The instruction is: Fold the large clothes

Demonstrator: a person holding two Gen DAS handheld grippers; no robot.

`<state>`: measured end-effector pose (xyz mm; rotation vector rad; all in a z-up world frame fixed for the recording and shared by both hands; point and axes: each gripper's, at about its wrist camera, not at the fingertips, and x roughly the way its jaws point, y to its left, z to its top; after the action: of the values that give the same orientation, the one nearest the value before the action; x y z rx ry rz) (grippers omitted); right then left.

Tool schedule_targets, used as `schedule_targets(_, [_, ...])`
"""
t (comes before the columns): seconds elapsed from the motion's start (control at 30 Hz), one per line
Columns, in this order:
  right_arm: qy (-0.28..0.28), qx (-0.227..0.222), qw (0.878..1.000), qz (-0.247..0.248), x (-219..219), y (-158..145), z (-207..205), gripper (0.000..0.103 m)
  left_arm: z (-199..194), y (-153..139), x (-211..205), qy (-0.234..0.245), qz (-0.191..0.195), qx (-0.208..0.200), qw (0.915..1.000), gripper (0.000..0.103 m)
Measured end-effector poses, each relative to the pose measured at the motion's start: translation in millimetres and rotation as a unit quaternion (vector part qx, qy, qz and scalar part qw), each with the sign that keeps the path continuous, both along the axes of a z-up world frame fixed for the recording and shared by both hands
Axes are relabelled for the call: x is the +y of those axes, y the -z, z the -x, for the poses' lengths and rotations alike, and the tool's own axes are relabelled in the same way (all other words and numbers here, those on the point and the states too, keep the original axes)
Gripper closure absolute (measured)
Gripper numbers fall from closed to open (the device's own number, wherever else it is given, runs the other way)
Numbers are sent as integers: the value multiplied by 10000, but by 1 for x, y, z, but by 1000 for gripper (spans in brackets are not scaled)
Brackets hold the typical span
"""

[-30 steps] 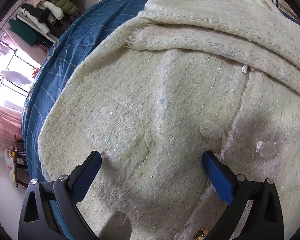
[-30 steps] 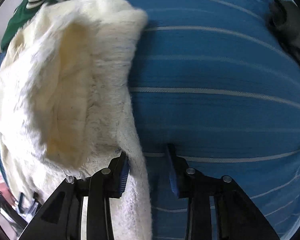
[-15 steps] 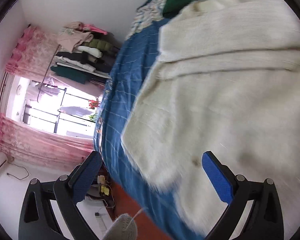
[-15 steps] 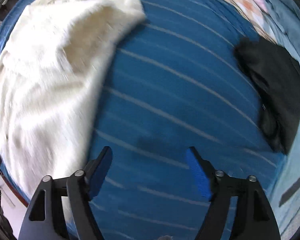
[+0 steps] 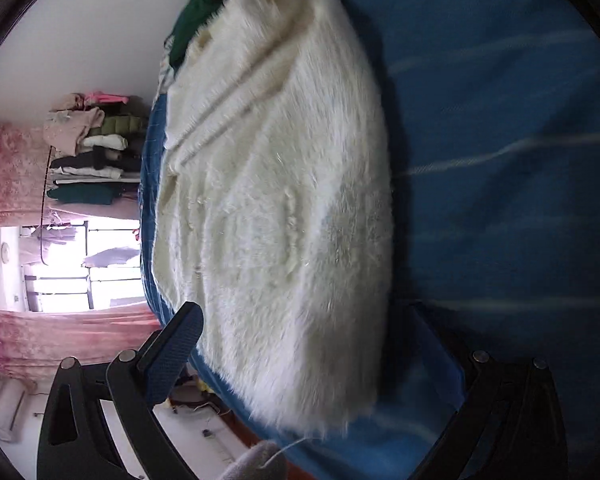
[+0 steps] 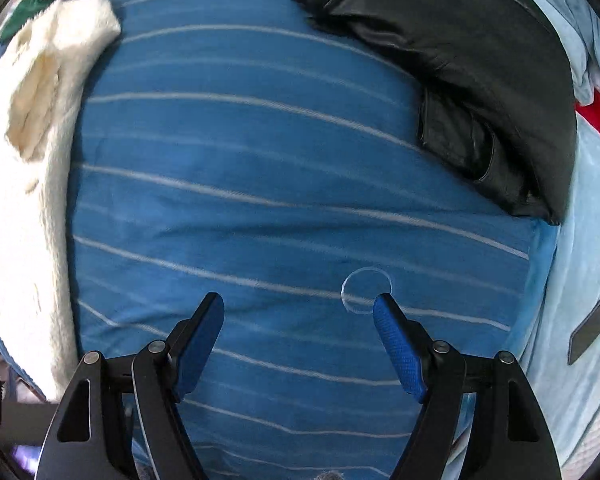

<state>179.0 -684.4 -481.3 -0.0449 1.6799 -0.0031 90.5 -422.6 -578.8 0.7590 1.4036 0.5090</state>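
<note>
A cream fuzzy coat (image 5: 276, 208) lies folded on the blue striped bedspread (image 5: 500, 140). In the left wrist view it fills the middle, and my left gripper (image 5: 308, 344) hangs open and empty over its near end. In the right wrist view the coat (image 6: 24, 184) lies along the left edge. My right gripper (image 6: 300, 332) is open and empty above bare bedspread (image 6: 260, 168), well to the right of the coat.
A black leather jacket (image 6: 480, 80) lies at the upper right on the bed, by a light blue blanket (image 6: 580, 280). A green garment (image 5: 192, 20) sits beyond the coat. A rack of stacked clothes (image 5: 92, 152), pink curtains and a bright window stand left of the bed.
My right gripper has let go of the coat's edge, opened and moved right over the bare bedspread. My left gripper has lifted off the coat and swung round; the coat now lies folded narrower.
</note>
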Motion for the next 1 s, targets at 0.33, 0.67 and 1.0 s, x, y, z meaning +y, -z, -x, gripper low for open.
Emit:
schedule_targets(0.33, [135, -241, 9361, -3507, 63, 12, -71, 11, -13, -76, 76, -393, 995, -945, 9898, 94])
schedule_targets(0.67, [1586, 250, 8795, -4479, 134, 68, -125, 8, -20, -120, 122, -266, 1356, -1299, 9819, 94])
schedule_targets(1.0, [1680, -73, 9129, -3718, 192, -29, -142, 69, -35, -169, 229, -500, 2679, -1418, 9516, 94])
